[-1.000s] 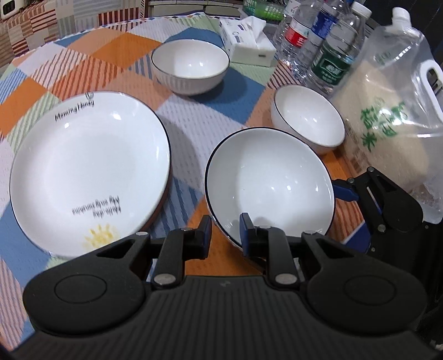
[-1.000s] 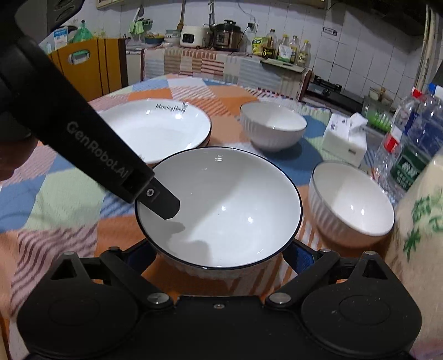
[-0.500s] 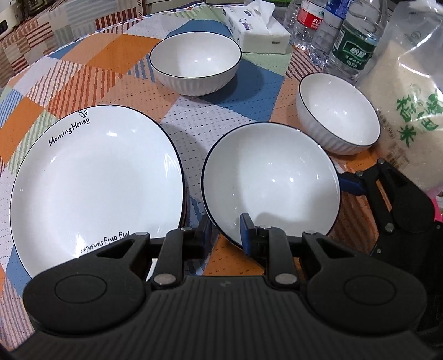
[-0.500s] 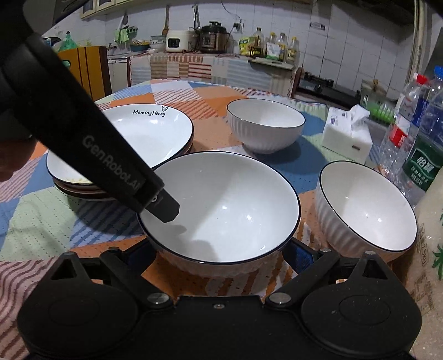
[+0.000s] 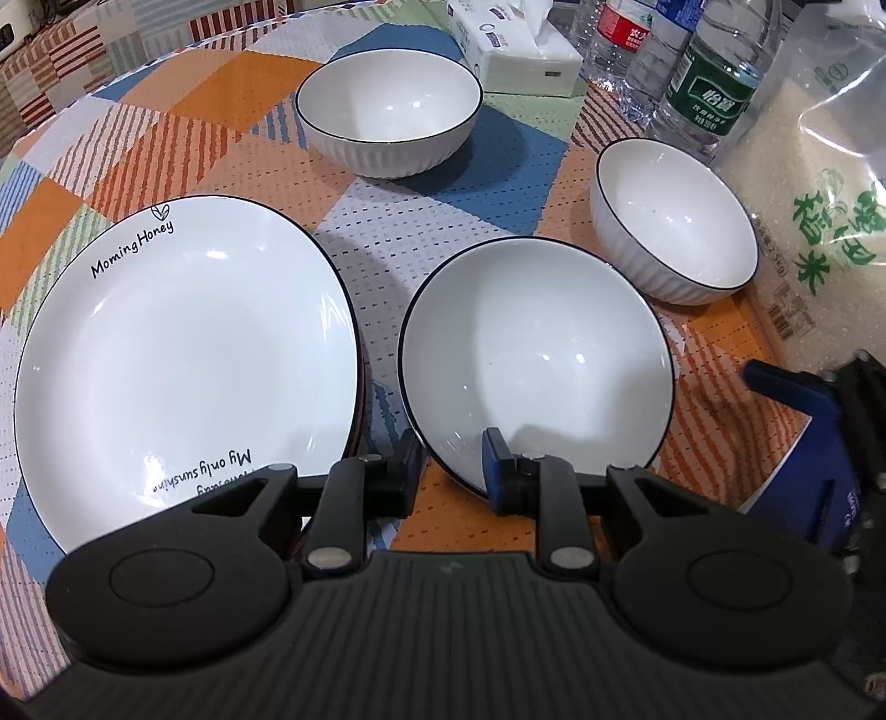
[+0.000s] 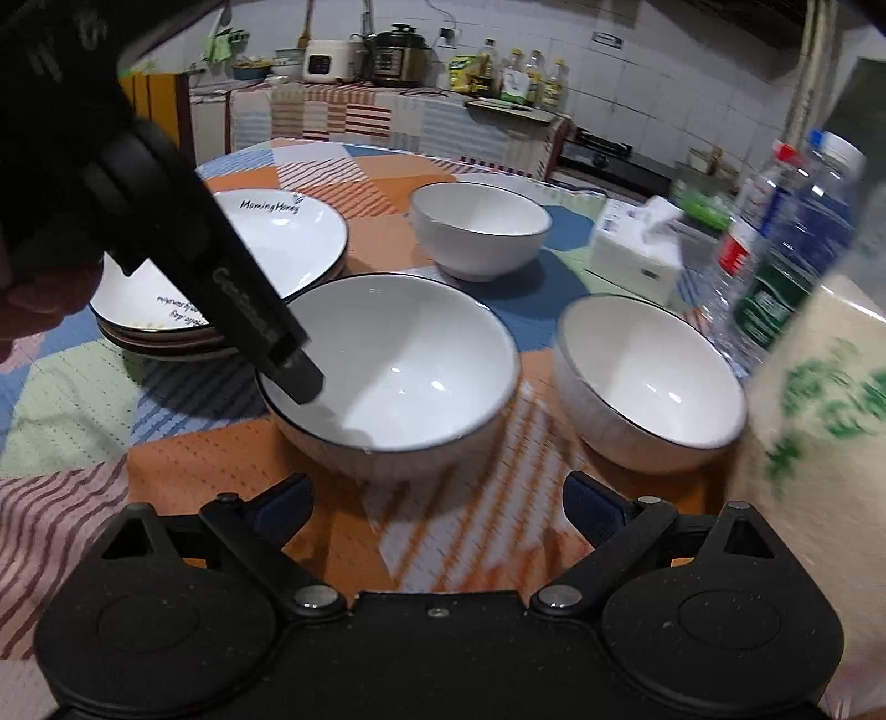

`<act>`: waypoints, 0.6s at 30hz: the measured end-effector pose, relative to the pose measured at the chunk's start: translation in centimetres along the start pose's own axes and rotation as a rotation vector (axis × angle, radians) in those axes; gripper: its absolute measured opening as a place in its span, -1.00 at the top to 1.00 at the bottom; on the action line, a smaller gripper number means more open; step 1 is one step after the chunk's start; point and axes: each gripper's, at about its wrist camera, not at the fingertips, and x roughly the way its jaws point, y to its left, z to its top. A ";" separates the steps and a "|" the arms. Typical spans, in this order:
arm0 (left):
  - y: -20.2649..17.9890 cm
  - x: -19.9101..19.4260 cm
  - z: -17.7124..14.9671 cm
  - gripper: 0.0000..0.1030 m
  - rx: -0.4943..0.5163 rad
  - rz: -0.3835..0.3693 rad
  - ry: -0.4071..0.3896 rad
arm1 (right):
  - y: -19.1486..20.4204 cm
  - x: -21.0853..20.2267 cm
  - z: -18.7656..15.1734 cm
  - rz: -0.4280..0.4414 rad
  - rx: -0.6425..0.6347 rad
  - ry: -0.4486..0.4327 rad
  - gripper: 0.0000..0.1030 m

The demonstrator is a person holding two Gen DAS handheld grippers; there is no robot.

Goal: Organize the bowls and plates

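Note:
A wide white bowl with a black rim (image 5: 537,354) (image 6: 398,354) rests on the patchwork tablecloth. My left gripper (image 5: 451,459) is shut on its near rim, one finger inside and one outside; its finger (image 6: 288,371) shows inside the bowl in the right wrist view. My right gripper (image 6: 437,498) is open and empty, just short of the bowl. A stack of "Morning Honey" plates (image 5: 183,354) (image 6: 288,243) lies to the left. Two ribbed white bowls stand beyond, one far (image 5: 387,111) (image 6: 482,227) and one to the right (image 5: 675,221) (image 6: 648,382).
A bag of rice (image 5: 814,183) (image 6: 814,410), water bottles (image 5: 714,72) (image 6: 797,232) and a tissue pack (image 5: 515,50) (image 6: 637,249) crowd the right and far side. A kitchen counter with cookers (image 6: 387,55) lies beyond the table.
The right gripper has let go of the wide bowl and drawn back from it. The bowl now rests on the cloth, still pinched by the left gripper.

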 end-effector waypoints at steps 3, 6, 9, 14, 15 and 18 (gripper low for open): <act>0.0 -0.6 0.1 0.54 -0.004 -0.007 0.000 | -1.5 -1.4 -0.2 -0.002 0.075 -0.021 -0.91; 0.2 -1.2 0.4 0.54 -0.024 -0.020 -0.001 | -3.0 -2.6 -0.8 -0.005 0.184 -0.061 -0.89; 0.3 -1.8 1.2 0.54 -0.041 -0.036 -0.007 | -4.0 -2.8 -1.2 -0.019 0.266 -0.098 -0.82; -0.4 -2.7 2.6 0.51 -0.032 -0.033 -0.042 | -5.7 -0.9 -1.5 -0.087 0.434 -0.060 -0.58; -0.6 -2.9 2.9 0.46 -0.029 -0.034 -0.053 | -5.9 -0.2 -1.4 -0.107 0.454 -0.042 -0.57; -1.4 -3.0 3.9 0.40 -0.001 -0.030 -0.067 | -6.9 1.6 -1.6 -0.110 0.536 -0.029 -0.51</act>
